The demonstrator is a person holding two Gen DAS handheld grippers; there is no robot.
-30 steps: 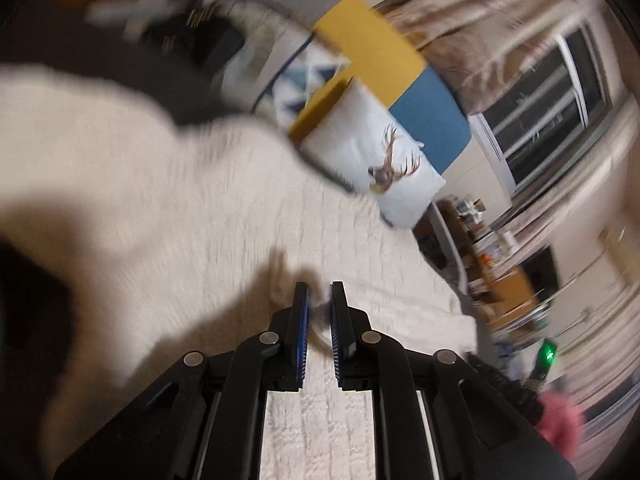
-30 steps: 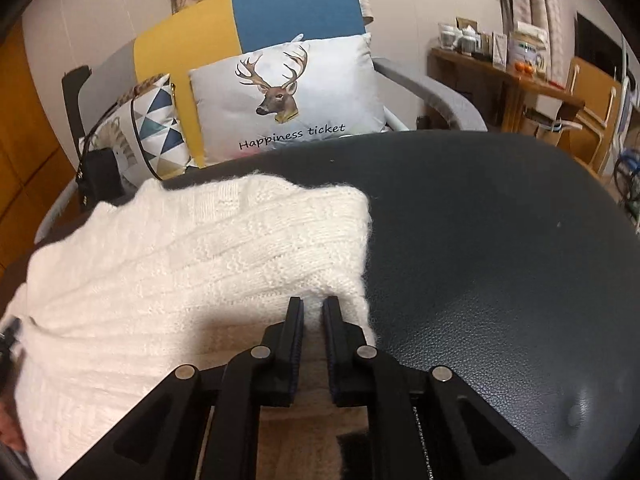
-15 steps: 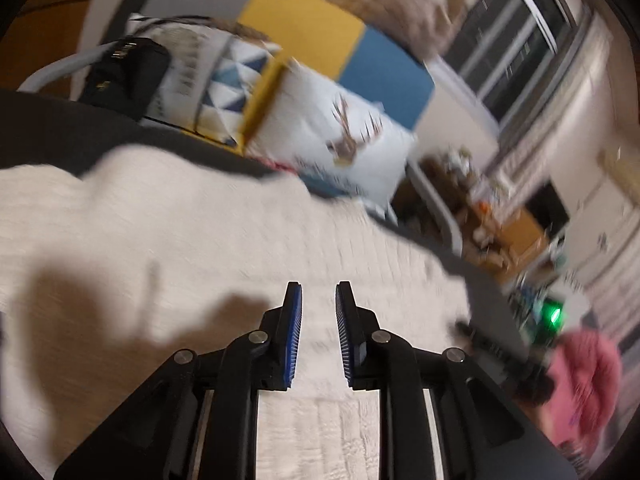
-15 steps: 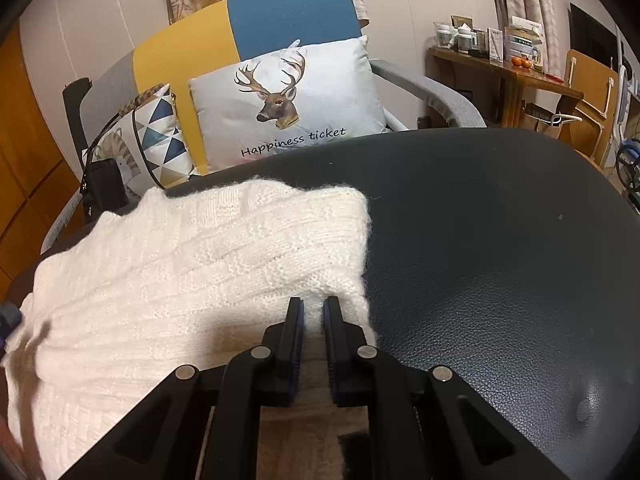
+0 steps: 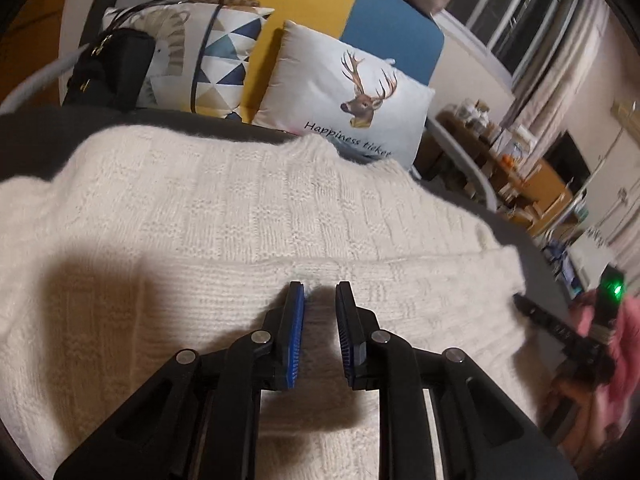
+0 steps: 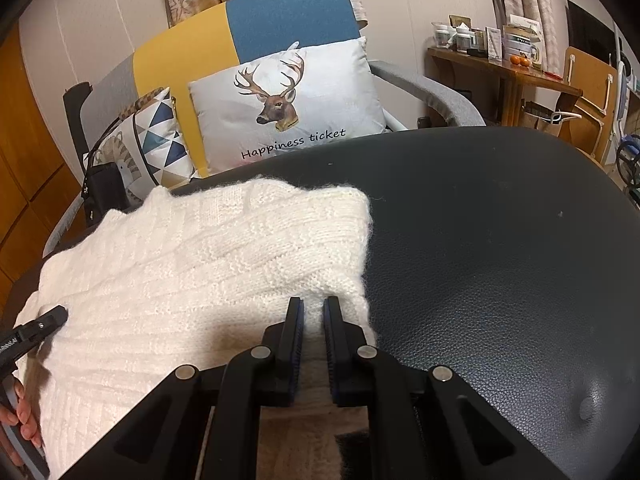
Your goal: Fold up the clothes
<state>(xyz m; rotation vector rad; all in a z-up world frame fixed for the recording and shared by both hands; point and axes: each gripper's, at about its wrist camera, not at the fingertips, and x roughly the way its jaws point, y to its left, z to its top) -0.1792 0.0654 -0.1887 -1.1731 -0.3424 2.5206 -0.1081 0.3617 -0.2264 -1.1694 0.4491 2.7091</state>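
Note:
A cream knitted sweater (image 5: 240,220) lies folded on a dark leather surface (image 6: 500,240). A fold edge runs across it just ahead of my left gripper (image 5: 320,296). That gripper hovers low over the knit with its blue pads a little apart and nothing between them. My right gripper (image 6: 313,308) sits at the sweater's (image 6: 220,260) near right edge, shut on the knit there. The left gripper's tip (image 6: 44,326) shows at the sweater's left side in the right wrist view. In the left wrist view the right gripper (image 5: 560,328) reaches the sweater's right corner.
Behind the surface stands a yellow and blue armchair with a deer cushion (image 6: 288,100), a triangle-pattern cushion (image 6: 160,136) and a black bag (image 5: 108,68). A wooden side table (image 6: 504,68) with jars is at the far right. A person's fingers (image 6: 24,420) show at the lower left.
My left gripper let go of the cloth it carried, opened a little and settled low over the folded sweater. The right gripper stayed put, still shut on the edge.

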